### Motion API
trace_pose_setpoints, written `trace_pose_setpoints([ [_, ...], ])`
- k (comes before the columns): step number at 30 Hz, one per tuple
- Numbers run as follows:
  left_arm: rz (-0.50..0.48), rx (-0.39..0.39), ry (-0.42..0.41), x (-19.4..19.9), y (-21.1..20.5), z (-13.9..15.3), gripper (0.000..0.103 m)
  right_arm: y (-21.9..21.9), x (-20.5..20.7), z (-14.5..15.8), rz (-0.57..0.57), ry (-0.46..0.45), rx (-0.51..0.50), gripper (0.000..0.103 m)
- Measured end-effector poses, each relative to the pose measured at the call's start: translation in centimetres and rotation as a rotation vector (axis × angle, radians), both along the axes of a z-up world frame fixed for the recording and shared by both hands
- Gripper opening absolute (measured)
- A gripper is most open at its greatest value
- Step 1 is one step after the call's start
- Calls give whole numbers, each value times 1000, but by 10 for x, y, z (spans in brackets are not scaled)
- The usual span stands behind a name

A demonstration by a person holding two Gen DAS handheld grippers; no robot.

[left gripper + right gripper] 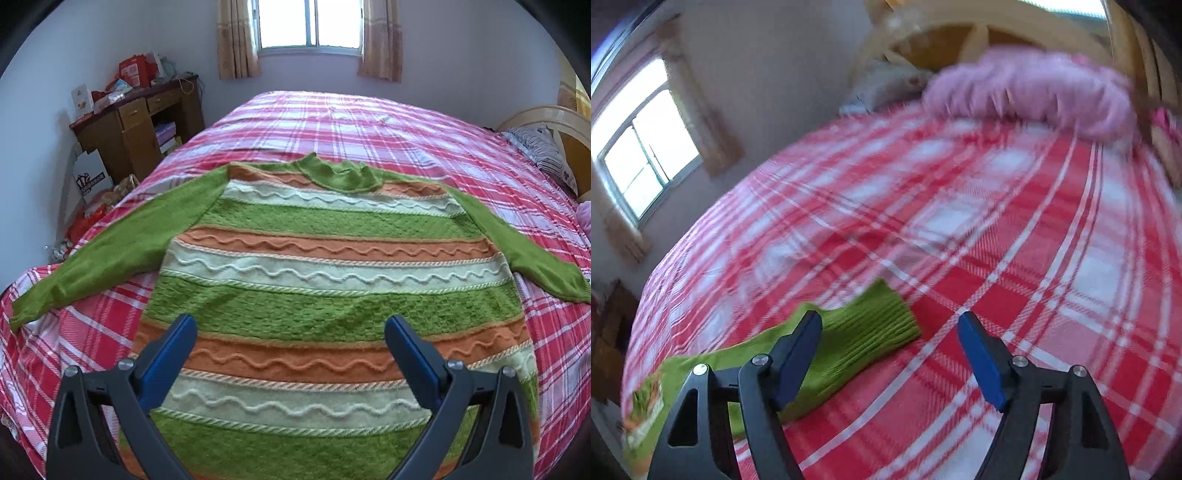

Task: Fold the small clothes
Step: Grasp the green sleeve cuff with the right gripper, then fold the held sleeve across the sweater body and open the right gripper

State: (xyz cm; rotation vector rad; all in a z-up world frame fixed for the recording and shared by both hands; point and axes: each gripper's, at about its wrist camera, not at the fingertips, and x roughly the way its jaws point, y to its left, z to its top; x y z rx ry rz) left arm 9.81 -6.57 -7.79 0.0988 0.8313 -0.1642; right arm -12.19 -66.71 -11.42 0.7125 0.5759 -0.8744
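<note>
A small knit sweater point(332, 266) with green, orange and pale stripes and green sleeves lies flat on the red plaid bed point(369, 122), both sleeves spread out to the sides. My left gripper point(290, 328) is open and empty, hovering over the lower body of the sweater. My right gripper point(890, 328) is open and empty, just above the cuff of the sweater's right sleeve point(864, 332), with its left finger over the sleeve. The right wrist view is blurred by motion.
A wooden desk point(140, 125) piled with boxes stands left of the bed below the window point(310, 26). A pink fluffy item point(1034, 92) and a pillow point(543, 151) lie by the headboard point(960, 40). Bags point(88, 218) sit on the floor at the left.
</note>
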Motion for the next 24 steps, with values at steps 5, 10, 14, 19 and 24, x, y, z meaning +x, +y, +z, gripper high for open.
trace_pose_setpoints([
  [5, -10, 12, 18, 1, -8, -4, 103, 8, 27, -19, 59, 119, -58, 61],
  [10, -29, 12, 20, -3, -10, -4, 103, 16, 43, -17, 161, 189, -78, 8],
  [14, -31, 0, 4, -8, -2, 1, 103, 29, 27, 11, 142, 75, -95, 7],
  [19, -4, -44, 1, -8, 15, 8, 103, 58, 34, 66, 203, -45, -141, 7],
  [24, 23, -90, -14, -11, 34, 13, 103, 110, 65, 113, 343, -130, -142, 7],
])
